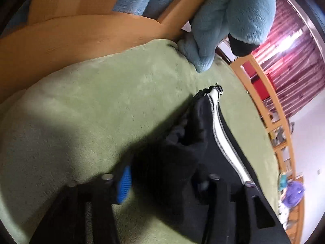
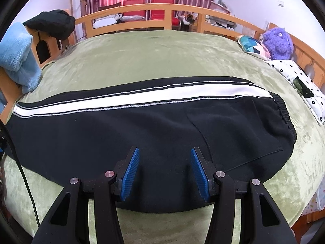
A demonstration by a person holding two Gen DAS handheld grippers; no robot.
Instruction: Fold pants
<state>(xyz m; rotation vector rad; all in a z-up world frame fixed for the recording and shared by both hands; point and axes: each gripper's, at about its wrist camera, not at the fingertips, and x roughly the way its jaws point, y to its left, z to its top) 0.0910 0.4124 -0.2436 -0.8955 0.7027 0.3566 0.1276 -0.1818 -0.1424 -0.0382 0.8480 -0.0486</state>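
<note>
Black pants (image 2: 142,134) with a white side stripe lie lengthwise across the green bedcover (image 2: 152,57), their elastic waistband (image 2: 284,111) at the right. My right gripper (image 2: 165,172) hovers open over the seat area with nothing pinched between its blue pads. In the blurred left wrist view the leg end of the pants (image 1: 219,126) runs away from me. A bunched fold of black cloth (image 1: 172,162) sits between the spread fingers of my left gripper (image 1: 164,183). One blue pad (image 1: 124,185) shows bare; the cloth hides the other.
A wooden bed frame (image 2: 142,8) rings the mattress. A light blue fleece blanket (image 1: 223,20) hangs over the rail at the pants' leg end. A purple plush toy (image 2: 278,42), a patterned pillow (image 2: 251,44) and a white flowered cloth (image 2: 300,81) lie at the right.
</note>
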